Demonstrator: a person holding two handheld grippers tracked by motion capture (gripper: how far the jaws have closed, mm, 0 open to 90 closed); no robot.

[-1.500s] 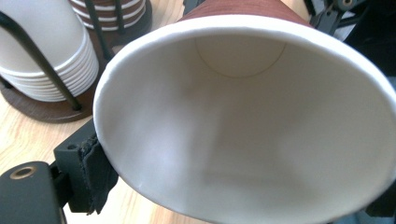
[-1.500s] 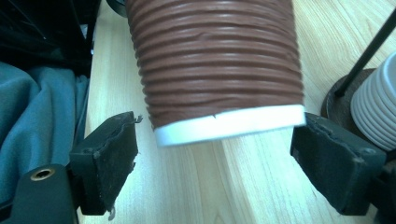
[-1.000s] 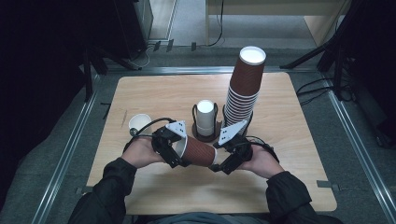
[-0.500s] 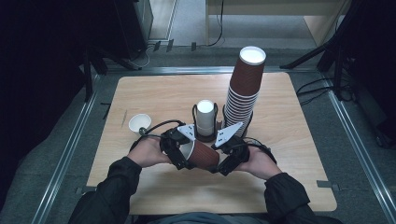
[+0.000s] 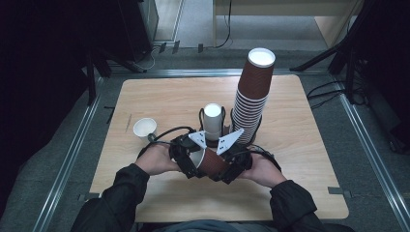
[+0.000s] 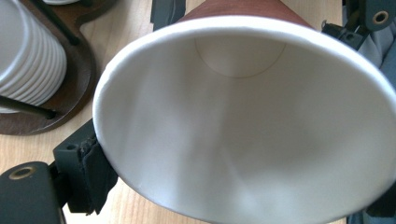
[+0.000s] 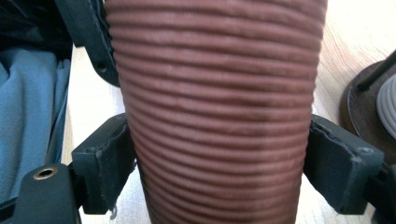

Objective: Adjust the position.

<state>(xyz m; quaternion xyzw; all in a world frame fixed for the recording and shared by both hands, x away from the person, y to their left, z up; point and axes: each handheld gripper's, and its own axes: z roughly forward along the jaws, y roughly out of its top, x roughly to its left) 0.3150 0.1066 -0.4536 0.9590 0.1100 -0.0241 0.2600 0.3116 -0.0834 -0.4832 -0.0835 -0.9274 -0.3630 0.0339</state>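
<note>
I held one brown paper cup [image 5: 211, 163] between my two grippers at lower centre of the high view, lying sideways just above the wooden table [image 5: 300, 145]. My right gripper [image 5: 231, 169] was clamped on its ribbed wall — both pads pressed against the sides. My left gripper [image 5: 186, 157] sat at the cup's white rim; I could not tell whether it gripped. I judged this a hand-over or pulling-apart step; next, one gripper needed to let go cleanly. The left gripper view showed the cup's empty inside and a cup holder [image 6: 70, 88] at upper left; the high view alone showed the tall stack [image 5: 251, 96] and a small white cup [image 5: 144, 128].
</note>
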